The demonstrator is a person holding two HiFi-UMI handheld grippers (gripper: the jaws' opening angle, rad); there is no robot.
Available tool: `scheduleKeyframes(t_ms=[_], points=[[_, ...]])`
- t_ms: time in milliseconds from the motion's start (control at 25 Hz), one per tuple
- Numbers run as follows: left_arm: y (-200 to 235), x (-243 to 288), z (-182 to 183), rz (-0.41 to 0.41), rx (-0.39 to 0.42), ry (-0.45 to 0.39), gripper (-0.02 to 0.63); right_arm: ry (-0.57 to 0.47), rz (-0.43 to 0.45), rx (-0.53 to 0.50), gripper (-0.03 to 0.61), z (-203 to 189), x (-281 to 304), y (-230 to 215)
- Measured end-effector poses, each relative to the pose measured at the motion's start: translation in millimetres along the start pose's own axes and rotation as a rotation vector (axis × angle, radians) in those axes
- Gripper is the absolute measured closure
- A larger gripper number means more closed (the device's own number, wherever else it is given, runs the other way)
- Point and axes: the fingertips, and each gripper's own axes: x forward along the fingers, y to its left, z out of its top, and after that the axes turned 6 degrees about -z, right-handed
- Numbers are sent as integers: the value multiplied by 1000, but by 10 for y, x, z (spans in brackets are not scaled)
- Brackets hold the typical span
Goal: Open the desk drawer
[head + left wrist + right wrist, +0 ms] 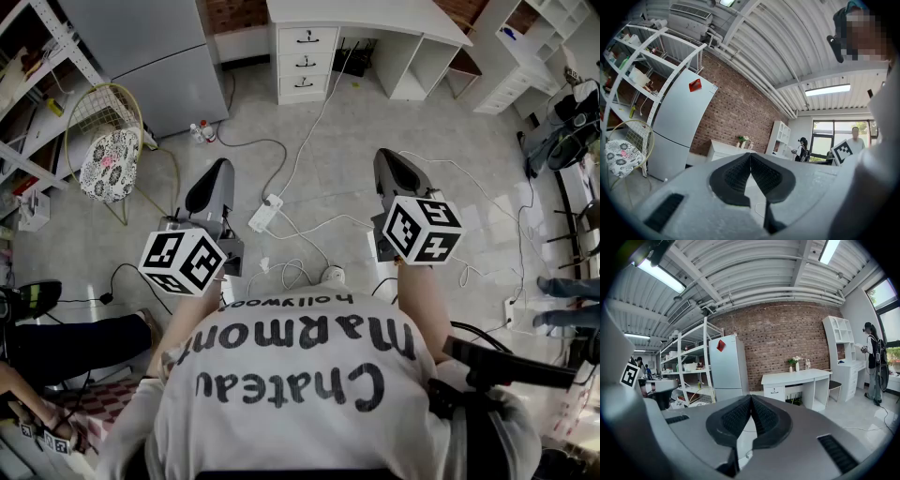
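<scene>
Both clenched, empty: left tool (223, 167), right tool (388, 157) | desk (366, 14) well apart, drawers (307, 61) shut | cables (309, 141) across tile floor (469, 159)

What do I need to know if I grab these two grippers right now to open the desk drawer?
Left gripper: shut, holding nothing.
Right gripper: shut, holding nothing.
The white desk is across the floor, straight ahead. Its drawers all look closed.
Done: nothing yet.
Left: walk over, mind the power strip on the floor, open a gripper, grab a drawer handle and pull.
</scene>
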Motion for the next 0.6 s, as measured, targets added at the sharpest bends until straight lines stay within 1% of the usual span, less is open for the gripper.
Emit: scheduleKeyframes(t_ms=[440, 600], points=[[134, -4, -39, 6, -6, 12, 597, 20, -8, 3, 565, -75, 66, 55], [186, 24, -118, 8, -19, 30, 597, 35, -11, 27, 565, -153, 95, 38]])
